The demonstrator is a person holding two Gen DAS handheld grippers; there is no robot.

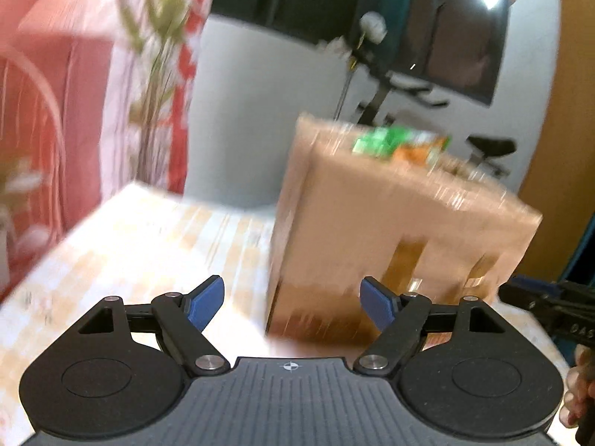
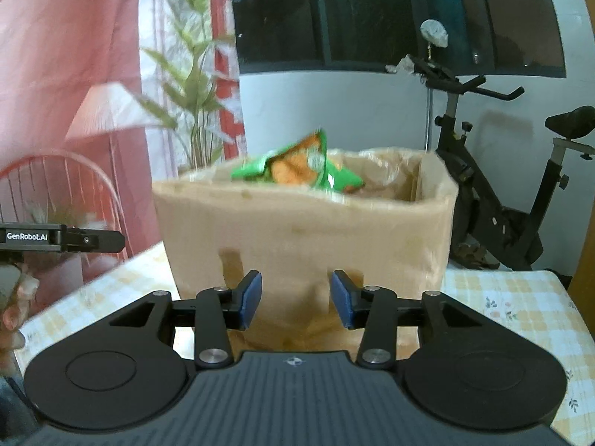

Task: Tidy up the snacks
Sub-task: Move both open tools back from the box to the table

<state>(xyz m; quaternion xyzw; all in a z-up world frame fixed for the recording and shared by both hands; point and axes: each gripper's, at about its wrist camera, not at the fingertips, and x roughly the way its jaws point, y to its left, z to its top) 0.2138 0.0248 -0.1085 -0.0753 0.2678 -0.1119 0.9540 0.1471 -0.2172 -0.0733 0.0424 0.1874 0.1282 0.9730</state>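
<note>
Currently both empty: left hand-held gripper (image 1: 292,303) wide, right hand-held gripper (image 2: 296,299) narrower. Green snack bag (image 2: 297,165) sits atop the cardboard box (image 2: 305,230) on the tabletop (image 2: 502,304). Risk: bumping the box could tip the loosely perched bag out.

We see a pale wall (image 2: 334,111) under a dark window (image 2: 390,11), a black exercise bike (image 2: 494,200), pink curtains (image 2: 67,55), a leafy plant (image 2: 193,85), and a yellow-checked surface (image 2: 513,312).
</note>
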